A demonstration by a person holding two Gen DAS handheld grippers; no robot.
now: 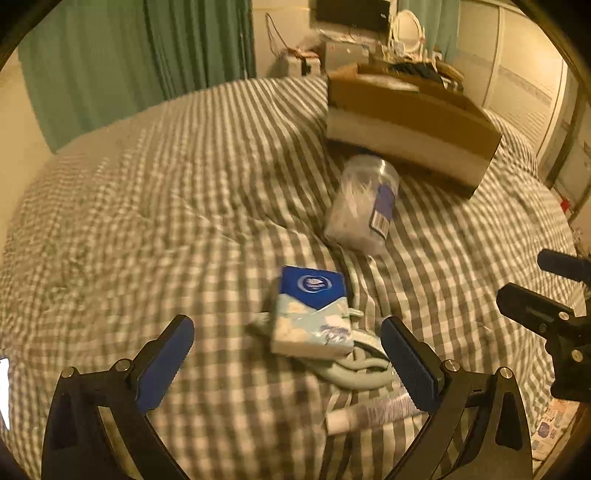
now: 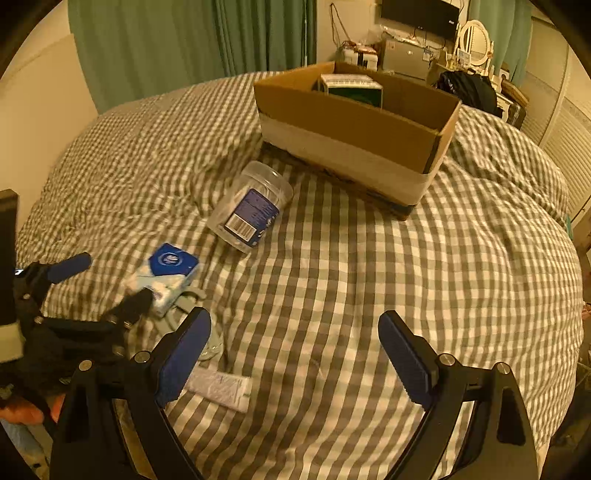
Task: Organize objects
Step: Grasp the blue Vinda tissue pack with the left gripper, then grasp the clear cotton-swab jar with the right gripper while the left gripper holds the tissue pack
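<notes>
Left gripper [image 1: 287, 341], jaws spread wide, nothing between the blue pads [image 1: 168, 360]; hovering over the near part of the bed [image 1: 147, 206], aimed at the tissue pack [image 1: 312, 314]. Pack blue on top, pale and flowered below, lying on a coil of pale green cable [image 1: 364, 365]. Just nearer the foot edge, a white tube [image 1: 364, 417], partly behind the right-hand finger. Beyond the pack, toward the middle of the bed, a clear plastic jar [image 1: 364, 203] on its side, blue label with a barcode facing up. Past the jar, toward the far right corner, an open cardboard box [image 1: 410, 125] with a pale band round its lower wall.

Right gripper [image 2: 294, 350], jaws likewise wide apart, empty, held above bare checked cover near the foot edge. Tube [image 2: 221, 387] lying flat just beside its left finger. Left gripper [image 2: 107, 284] in sight at the left edge, one fingertip close against the tissue pack [image 2: 166, 273]; touching or not, cannot tell. Jar [image 2: 249, 205] between pack and box, apart from both. Box [image 2: 354, 136] open at the top, with a dark green carton [image 2: 351, 86] standing inside against the far wall.

Green curtains [image 2: 192, 40] beyond the head of the bed; dark screen [image 2: 419, 14] on the far wall.
</notes>
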